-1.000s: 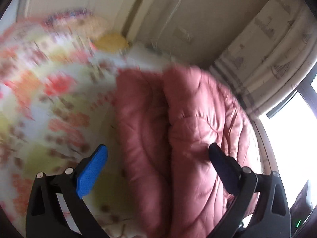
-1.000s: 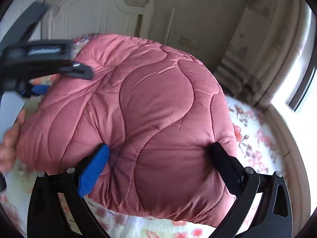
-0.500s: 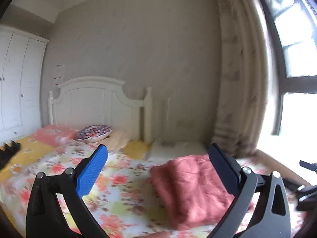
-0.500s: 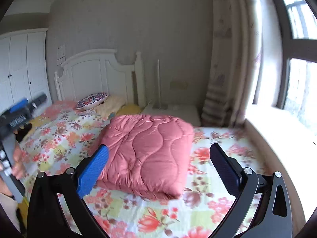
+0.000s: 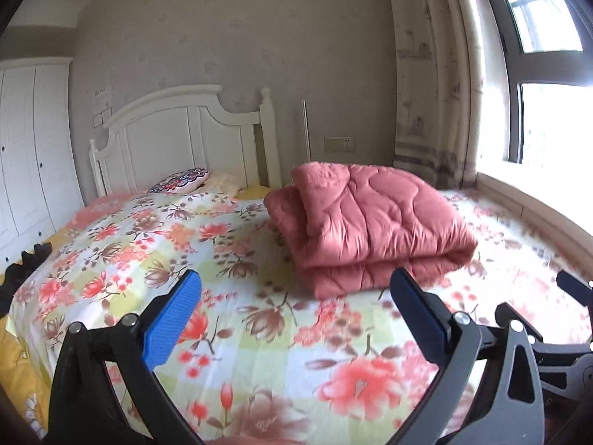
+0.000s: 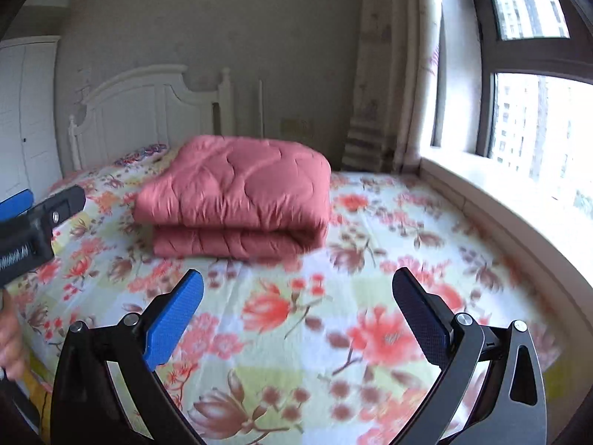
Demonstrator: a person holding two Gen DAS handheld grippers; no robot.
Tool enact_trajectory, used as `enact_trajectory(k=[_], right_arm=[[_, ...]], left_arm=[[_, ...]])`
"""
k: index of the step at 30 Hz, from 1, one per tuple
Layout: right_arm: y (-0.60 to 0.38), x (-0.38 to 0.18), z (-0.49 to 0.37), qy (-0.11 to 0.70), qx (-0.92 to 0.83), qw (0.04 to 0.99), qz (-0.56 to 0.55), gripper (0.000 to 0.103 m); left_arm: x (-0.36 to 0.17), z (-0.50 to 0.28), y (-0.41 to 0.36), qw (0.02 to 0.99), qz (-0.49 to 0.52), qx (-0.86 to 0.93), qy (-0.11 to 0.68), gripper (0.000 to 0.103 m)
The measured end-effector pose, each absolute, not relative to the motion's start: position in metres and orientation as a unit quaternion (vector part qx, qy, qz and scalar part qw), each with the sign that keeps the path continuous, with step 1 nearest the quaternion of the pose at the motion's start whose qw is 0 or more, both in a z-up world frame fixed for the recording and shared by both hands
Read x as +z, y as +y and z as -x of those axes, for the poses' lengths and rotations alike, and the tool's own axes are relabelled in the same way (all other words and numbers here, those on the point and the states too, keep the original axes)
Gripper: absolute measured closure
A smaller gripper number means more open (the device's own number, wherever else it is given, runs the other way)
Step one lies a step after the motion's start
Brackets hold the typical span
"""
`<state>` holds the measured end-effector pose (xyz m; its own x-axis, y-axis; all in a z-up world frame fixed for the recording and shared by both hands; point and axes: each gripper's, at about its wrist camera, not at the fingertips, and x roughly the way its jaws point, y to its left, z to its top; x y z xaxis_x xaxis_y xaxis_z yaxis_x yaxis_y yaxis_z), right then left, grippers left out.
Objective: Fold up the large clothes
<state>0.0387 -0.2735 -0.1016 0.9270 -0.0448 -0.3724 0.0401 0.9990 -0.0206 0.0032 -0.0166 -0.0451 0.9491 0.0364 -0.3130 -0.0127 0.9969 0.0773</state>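
Note:
A pink quilted comforter (image 5: 367, 218) lies folded into a thick stack on the floral bedsheet (image 5: 259, 333), toward the window side of the bed. The right wrist view shows the same comforter (image 6: 241, 200) from its folded edge. My left gripper (image 5: 296, 304) hangs open above the sheet, well short of the stack, nothing between its fingers. My right gripper (image 6: 298, 304) is also open and empty, pulled back from the comforter. The left tool's body (image 6: 33, 230) and a hand (image 6: 11, 341) show at the left edge of the right wrist view.
A white headboard (image 5: 185, 137) and pillows (image 5: 181, 181) stand at the bed's far end. A white wardrobe (image 5: 29, 148) is on the left. A curtain (image 5: 426, 92), window (image 5: 548, 92) and sill run along the right. A dark item (image 5: 18, 274) lies at the bed's left edge.
Both grippers have drawn back and risen from right against the comforter to a spot well away from it. The folded comforter stays on the bed.

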Motion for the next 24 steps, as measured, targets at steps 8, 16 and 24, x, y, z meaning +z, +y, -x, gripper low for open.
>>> enact_trajectory(k=[8, 16, 24], right_arm=[[-0.27, -0.104, -0.029, 0.17, -0.032, 0.985, 0.014, 0.005], [-0.26, -0.101, -0.022, 0.153, -0.023, 0.987, 0.03, 0.005], [-0.257, -0.104, -0.021, 0.157, -0.016, 0.987, 0.032, 0.005]], left_arm=[[-0.062, -0.004, -0.009, 0.984, -0.023, 0.022, 0.174, 0.002], [-0.064, 0.002, -0.004, 0.985, -0.023, 0.025, 0.167, 0.002], [-0.071, 0.001, 0.005, 0.984, -0.016, 0.035, 0.174, 0.002]])
